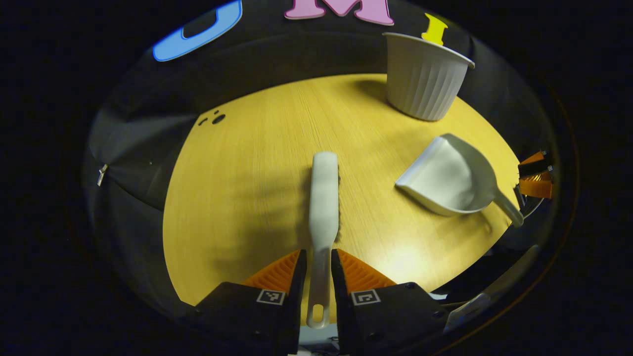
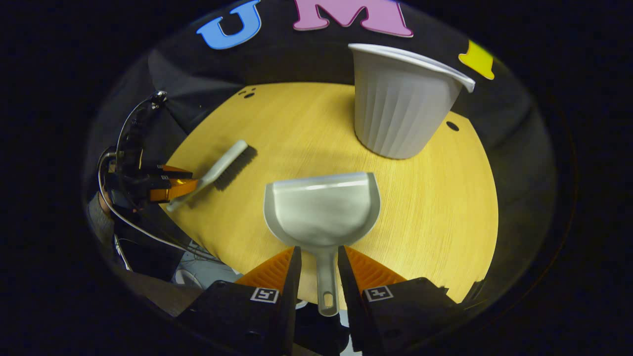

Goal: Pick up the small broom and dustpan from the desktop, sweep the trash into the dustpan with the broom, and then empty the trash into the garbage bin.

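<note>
Left tongs (image 1: 316,269) clamped on broom (image 1: 324,193) handle, bristles down on tabletop (image 1: 257,163), ready to sweep. Right tongs (image 2: 316,267) straddle dustpan (image 2: 322,207) handle, close either side; can't tell if actually pinching. Pan lies flat w/ its mouth facing away, to catch trash. Bin (image 2: 400,99) stands just beyond the pan, handy for emptying. No trash spotted on tabletop.

White broom (image 1: 323,198), yellow wood-grain table (image 1: 257,188)

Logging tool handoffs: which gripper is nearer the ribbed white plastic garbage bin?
Right. The right gripper, around the grey dustpan handle, sits just before the bin; the left gripper, at the white broom, is farther off.
</note>
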Demonstrator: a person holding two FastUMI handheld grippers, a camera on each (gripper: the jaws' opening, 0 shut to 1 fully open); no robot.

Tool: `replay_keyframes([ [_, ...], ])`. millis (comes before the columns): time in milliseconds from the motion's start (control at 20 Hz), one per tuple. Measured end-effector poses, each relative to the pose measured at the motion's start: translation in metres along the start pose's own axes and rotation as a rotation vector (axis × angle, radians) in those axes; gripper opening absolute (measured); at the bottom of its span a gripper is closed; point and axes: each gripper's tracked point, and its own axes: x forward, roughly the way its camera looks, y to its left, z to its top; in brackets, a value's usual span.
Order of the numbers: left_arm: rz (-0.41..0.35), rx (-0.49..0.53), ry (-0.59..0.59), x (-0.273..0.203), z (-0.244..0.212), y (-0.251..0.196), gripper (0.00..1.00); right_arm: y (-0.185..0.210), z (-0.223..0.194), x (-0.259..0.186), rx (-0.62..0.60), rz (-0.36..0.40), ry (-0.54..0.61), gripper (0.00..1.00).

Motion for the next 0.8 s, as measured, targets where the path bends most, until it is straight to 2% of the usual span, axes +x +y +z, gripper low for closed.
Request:
replay_keyframes([
  [250, -0.029, -0.051, -0.342, -0.068, 0.093, -0.018, 0.34, 0.014, 0.079, -0.051, -0.034, 0.002, -0.298, 0.48],
  [350, -0.047, -0.059, -0.477, -0.099, 0.127, -0.028, 0.31, 0.016, 0.109, -0.076, -0.009, -0.002, -0.418, 0.48],
  [450, -0.075, -0.084, -0.577, -0.135, 0.153, -0.035, 0.34, 0.008, 0.136, -0.104, 0.007, -0.031, -0.528, 0.48],
  [600, -0.096, -0.119, -0.662, -0.167, 0.183, -0.041, 0.34, -0.005, 0.154, -0.133, -0.006, -0.104, -0.622, 0.49],
  [800, -0.083, -0.096, -0.713, -0.179, 0.190, -0.049, 0.34, -0.018, 0.163, -0.148, -0.022, -0.134, -0.660, 0.49],
])
